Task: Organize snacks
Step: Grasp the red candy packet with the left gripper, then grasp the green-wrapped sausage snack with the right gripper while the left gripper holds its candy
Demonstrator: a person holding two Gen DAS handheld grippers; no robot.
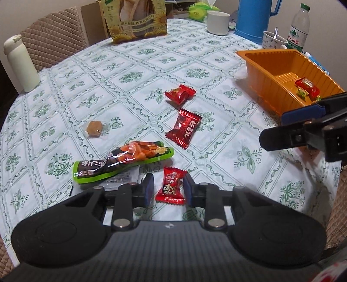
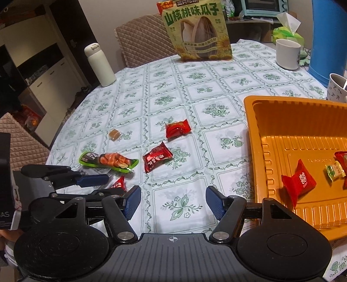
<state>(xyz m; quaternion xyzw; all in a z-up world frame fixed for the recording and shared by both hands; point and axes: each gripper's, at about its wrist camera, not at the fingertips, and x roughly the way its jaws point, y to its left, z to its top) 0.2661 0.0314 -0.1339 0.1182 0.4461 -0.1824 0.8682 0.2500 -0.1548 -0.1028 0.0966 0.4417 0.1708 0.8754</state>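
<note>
A red cartoon-face candy [image 1: 171,186] [image 2: 119,184] lies on the tablecloth between the blue pads of my left gripper [image 1: 168,189] [image 2: 109,184]. The right pad is at the wrapper and a thin gap shows at the left pad. My right gripper [image 2: 173,201] [image 1: 271,128] hovers open over bare cloth, beside the orange tray [image 2: 251,130] [image 1: 271,65]. The tray holds a red candy [image 2: 299,184] and a green one [image 2: 335,171]. Loose on the table lie a red candy [image 1: 180,95], a dark red candy [image 1: 184,128], a brown sweet [image 1: 94,129] and a green sausage packet [image 1: 121,160].
At the far side stand a sunflower-seed bag [image 2: 197,32], a white mug [image 1: 218,22], a blue jug [image 1: 253,17], a water bottle [image 1: 299,28] and a cup with a spoon [image 1: 273,40]. A white flask [image 1: 20,65] stands near the left edge. Quilted chairs ring the round table.
</note>
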